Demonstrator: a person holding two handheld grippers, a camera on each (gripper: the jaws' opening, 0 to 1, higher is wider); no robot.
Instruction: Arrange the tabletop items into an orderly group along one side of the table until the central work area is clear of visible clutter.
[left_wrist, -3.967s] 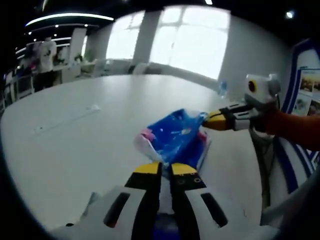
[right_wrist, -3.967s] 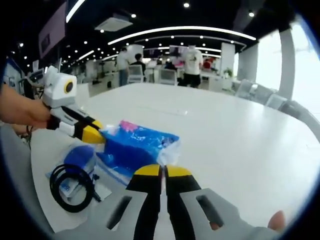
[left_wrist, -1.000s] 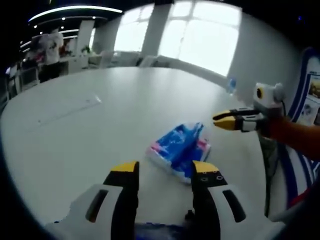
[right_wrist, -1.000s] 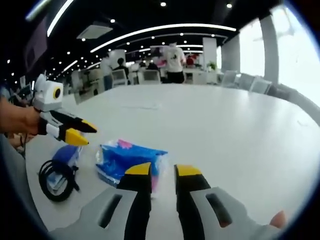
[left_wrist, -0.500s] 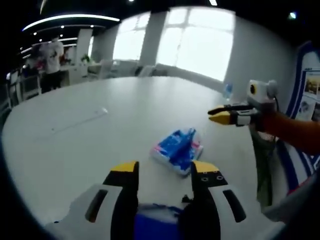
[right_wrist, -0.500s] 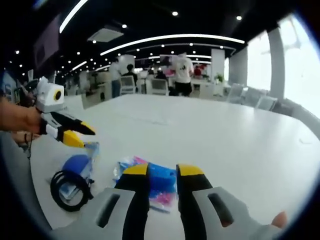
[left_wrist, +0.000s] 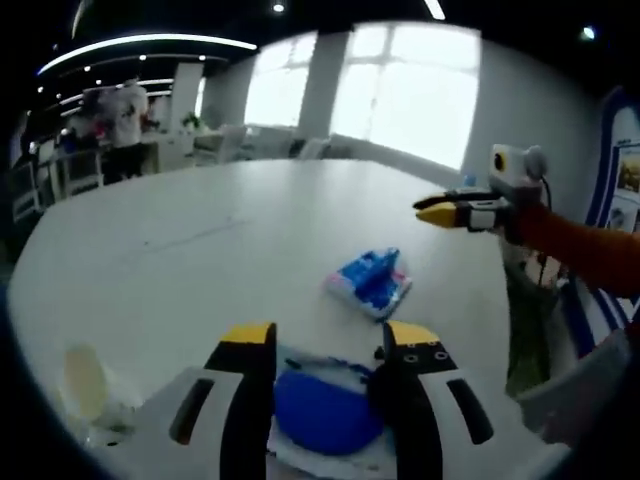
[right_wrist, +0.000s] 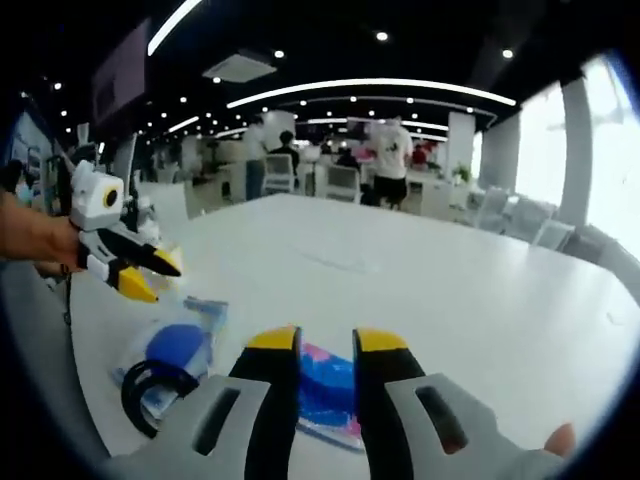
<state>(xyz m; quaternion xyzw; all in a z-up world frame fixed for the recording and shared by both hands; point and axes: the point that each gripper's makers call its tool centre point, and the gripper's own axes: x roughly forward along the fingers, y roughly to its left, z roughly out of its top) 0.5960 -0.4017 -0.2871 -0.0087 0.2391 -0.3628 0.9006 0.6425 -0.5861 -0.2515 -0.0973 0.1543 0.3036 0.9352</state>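
Blue packet now released, both jaws withdrawn.

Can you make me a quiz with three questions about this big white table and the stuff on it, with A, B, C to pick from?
1. Where does the blue and pink packet lie?
A. On the white table
B. On a chair
C. On the floor

2. What colour are the tips of the left hand-held gripper?
A. Green
B. Yellow
C. Red

3. How do the jaws of the right hand-held gripper stand?
A. Shut on the packet
B. Shut on the black cable
C. Apart, holding nothing

Answers:
1. A, the packet rests flat on the table top in the left gripper view.
2. B, both jaw tips are yellow.
3. C, there is a gap between the jaws and the packet lies on the table beyond them.
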